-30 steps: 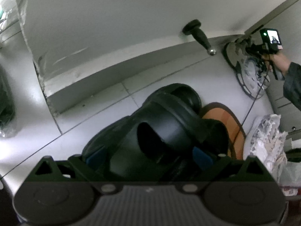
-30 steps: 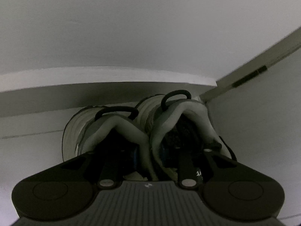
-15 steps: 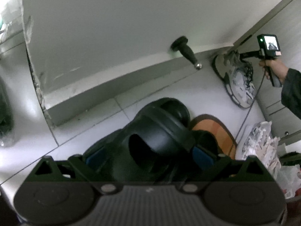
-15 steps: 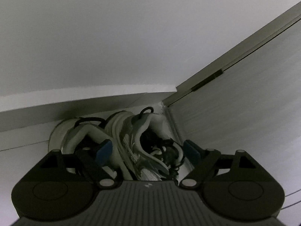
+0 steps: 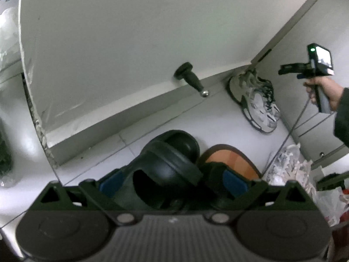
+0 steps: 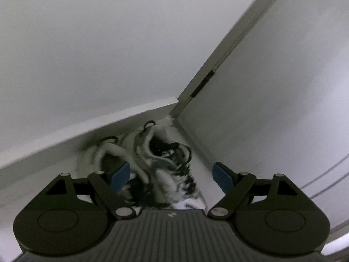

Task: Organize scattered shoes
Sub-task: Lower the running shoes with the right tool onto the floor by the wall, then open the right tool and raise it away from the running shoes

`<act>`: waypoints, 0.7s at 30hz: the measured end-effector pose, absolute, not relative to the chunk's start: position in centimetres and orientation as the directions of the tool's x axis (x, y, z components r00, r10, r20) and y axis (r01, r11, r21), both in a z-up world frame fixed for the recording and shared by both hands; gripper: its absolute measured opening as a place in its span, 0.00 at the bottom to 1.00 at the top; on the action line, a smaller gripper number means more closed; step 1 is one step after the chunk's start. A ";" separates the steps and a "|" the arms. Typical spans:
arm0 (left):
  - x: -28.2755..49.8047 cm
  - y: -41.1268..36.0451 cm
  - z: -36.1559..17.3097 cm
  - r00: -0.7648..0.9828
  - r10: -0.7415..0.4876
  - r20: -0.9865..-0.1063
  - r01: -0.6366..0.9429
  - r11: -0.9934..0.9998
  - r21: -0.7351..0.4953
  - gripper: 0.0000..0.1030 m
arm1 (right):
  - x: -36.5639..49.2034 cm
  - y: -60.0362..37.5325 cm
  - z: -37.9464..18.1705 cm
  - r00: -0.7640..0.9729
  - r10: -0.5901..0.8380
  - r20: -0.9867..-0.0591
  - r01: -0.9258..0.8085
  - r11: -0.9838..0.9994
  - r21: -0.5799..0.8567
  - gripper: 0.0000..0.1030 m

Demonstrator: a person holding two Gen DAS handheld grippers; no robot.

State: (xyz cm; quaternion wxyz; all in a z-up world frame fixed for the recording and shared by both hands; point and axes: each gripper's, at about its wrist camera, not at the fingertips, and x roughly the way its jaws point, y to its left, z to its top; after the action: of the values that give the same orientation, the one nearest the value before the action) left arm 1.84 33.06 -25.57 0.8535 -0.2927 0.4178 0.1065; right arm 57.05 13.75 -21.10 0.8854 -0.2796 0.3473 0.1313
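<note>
The left gripper (image 5: 172, 183) is clamped on a pair of black rubber slide sandals (image 5: 165, 168), held above the pale tiled floor (image 5: 218, 120). Farther right, grey-and-white laced sneakers (image 5: 257, 100) sit in the corner against the white baseboard (image 5: 130, 113). The right gripper (image 6: 172, 172) stands wide, pads clear of them.

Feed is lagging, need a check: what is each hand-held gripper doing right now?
Left hand-held gripper: shut on the black slippers.
Right hand-held gripper: open, holding nothing; the grey sneakers sit below it.
</note>
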 end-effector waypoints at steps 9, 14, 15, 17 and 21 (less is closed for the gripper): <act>1.5 32.7 -24.5 0.658 -0.124 -0.743 -0.368 0.807 -0.461 0.97 | 52.5 8.0 -14.1 0.814 0.046 -0.579 -0.223 0.945 -0.239 0.96; 1.0 32.6 -24.0 0.671 -0.128 -0.730 -0.356 0.808 -0.469 0.97 | 49.2 6.2 -13.9 0.810 0.086 -0.580 -0.219 0.962 -0.163 0.97; 1.0 32.6 -23.9 0.671 -0.135 -0.729 -0.353 0.807 -0.474 0.97 | 48.5 6.0 -14.4 0.802 0.095 -0.590 -0.236 0.957 -0.168 0.97; 1.0 32.5 -23.9 0.670 -0.146 -0.728 -0.344 0.808 -0.479 0.97 | 48.0 5.8 -15.1 0.785 0.121 -0.608 -0.265 0.952 -0.153 0.97; 0.7 32.7 -23.6 0.688 -0.154 -0.709 -0.341 0.794 -0.503 0.97 | 46.4 4.7 -15.8 0.739 0.204 -0.642 -0.308 0.950 -0.053 0.97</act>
State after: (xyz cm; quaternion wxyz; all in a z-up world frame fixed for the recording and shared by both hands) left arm 0.69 32.65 -23.63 0.8625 -0.3162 0.3913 0.0543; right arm 46.38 4.74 -15.84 0.9292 -0.0779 0.3341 0.1377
